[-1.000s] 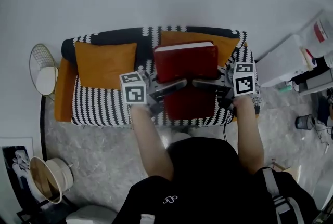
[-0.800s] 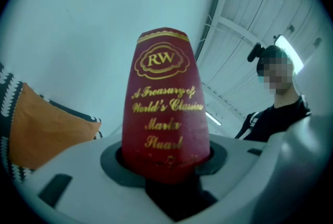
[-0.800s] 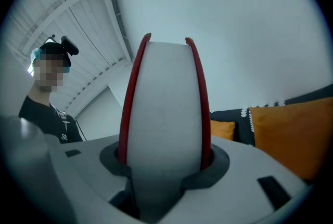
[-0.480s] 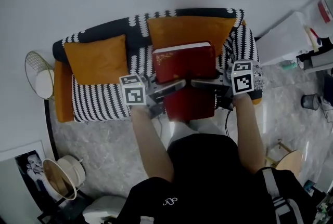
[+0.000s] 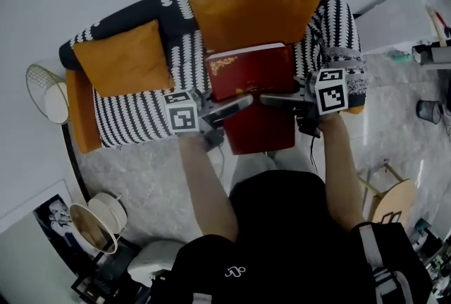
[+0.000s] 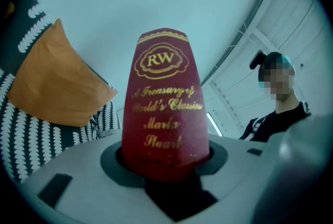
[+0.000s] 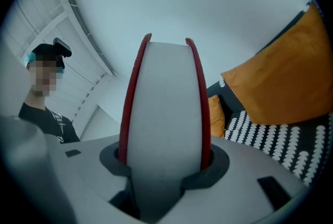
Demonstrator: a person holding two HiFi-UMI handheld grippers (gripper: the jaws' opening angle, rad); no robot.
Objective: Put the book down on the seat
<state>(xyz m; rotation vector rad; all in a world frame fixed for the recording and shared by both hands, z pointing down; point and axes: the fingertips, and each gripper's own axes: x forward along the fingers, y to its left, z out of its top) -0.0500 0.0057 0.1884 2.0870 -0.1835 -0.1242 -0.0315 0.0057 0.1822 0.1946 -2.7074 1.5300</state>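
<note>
Carrying the red book (image 5: 250,94) over the striped sofa seat (image 5: 134,123), cover turned up towards the head view. Pinched at the spine by the left gripper (image 5: 239,106), with jaws pressed tight against both covers and the gilt title (image 6: 165,108) standing between them. Pinched at the opposite side by the right gripper (image 5: 271,101), with jaws spread wide only because of the thick block of pages (image 7: 164,114) filling the gap, red boards touching each pad. Gripped from two sides most likely to keep so heavy a volume from swinging or falling open. Hanging right of the left orange cushion (image 5: 123,66) and just near of the far orange cushion (image 5: 250,10), over the one bare stretch of seat, near edge reaching out past the seat front above the floor (image 5: 141,183). Probably not resting on the fabric yet, though hard to tell from above. Judged next: lowering flat and a little farther in, then easing both grips apart
</note>
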